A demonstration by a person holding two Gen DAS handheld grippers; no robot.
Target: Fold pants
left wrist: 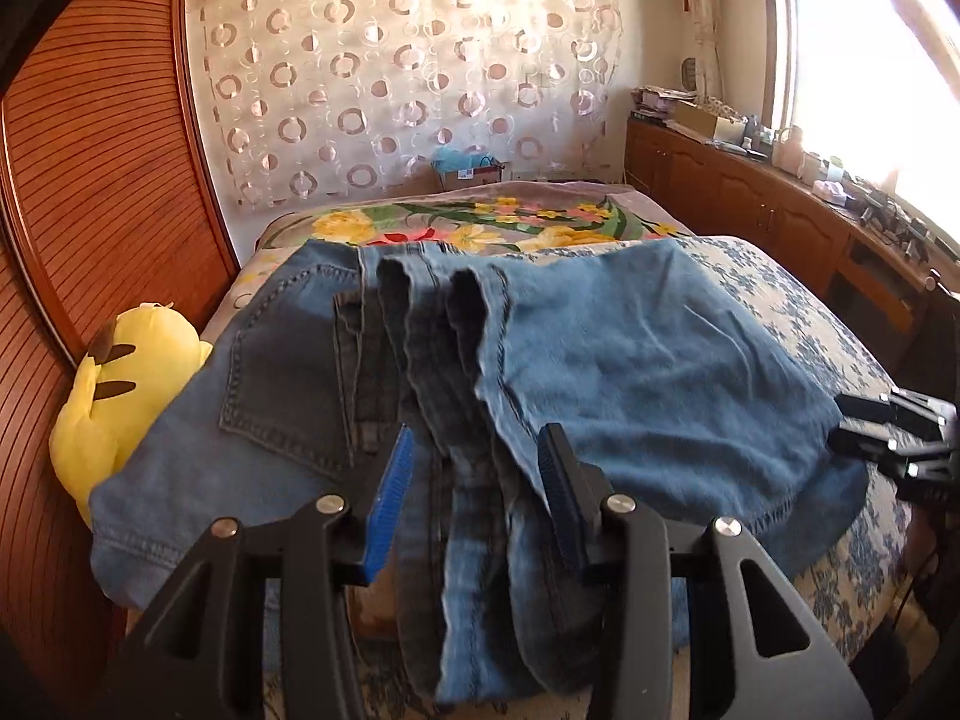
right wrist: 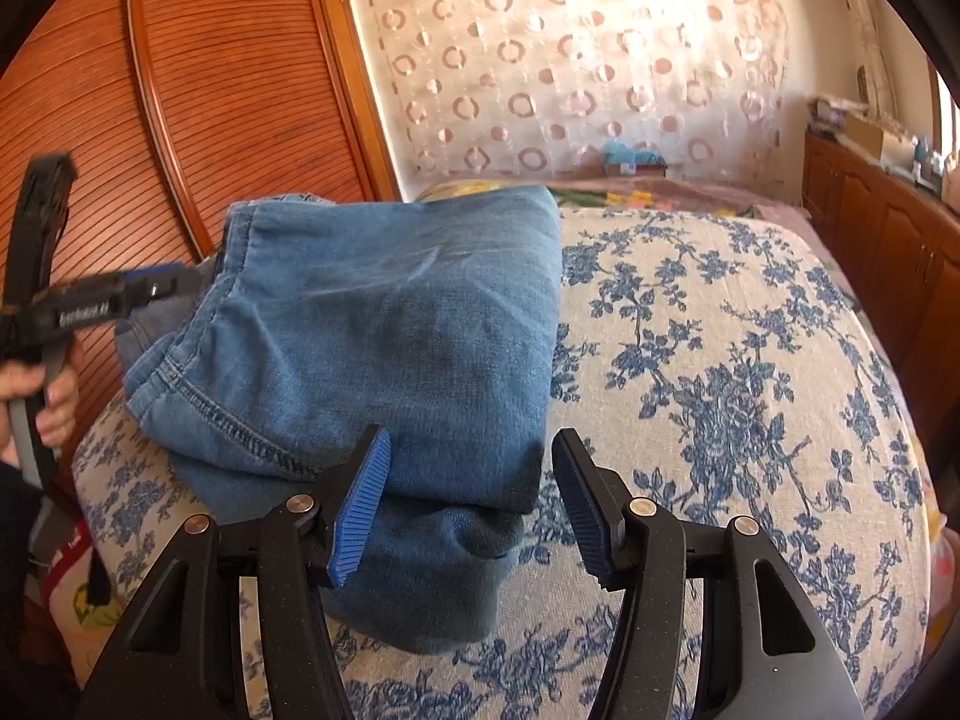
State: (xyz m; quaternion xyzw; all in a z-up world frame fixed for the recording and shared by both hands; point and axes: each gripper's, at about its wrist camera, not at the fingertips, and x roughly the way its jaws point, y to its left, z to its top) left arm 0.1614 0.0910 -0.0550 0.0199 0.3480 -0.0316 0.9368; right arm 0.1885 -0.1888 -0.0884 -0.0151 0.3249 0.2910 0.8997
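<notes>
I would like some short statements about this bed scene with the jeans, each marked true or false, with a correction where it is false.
1. The jeans lie on a bed cover with a blue flower print. True.
2. The left gripper is clamped shut on the cloth. False: its jaws stand apart, with the pads clear of the denim below them.
3. A yellow plush toy sits beside the jeans, next to the wooden wall panel. True.
4. The right gripper holds a folded towel in the air. False: its jaws are open and hold nothing; a folded corner of the jeans lies between them on the bed.
5. A back pocket of the jeans faces up. True.
</notes>
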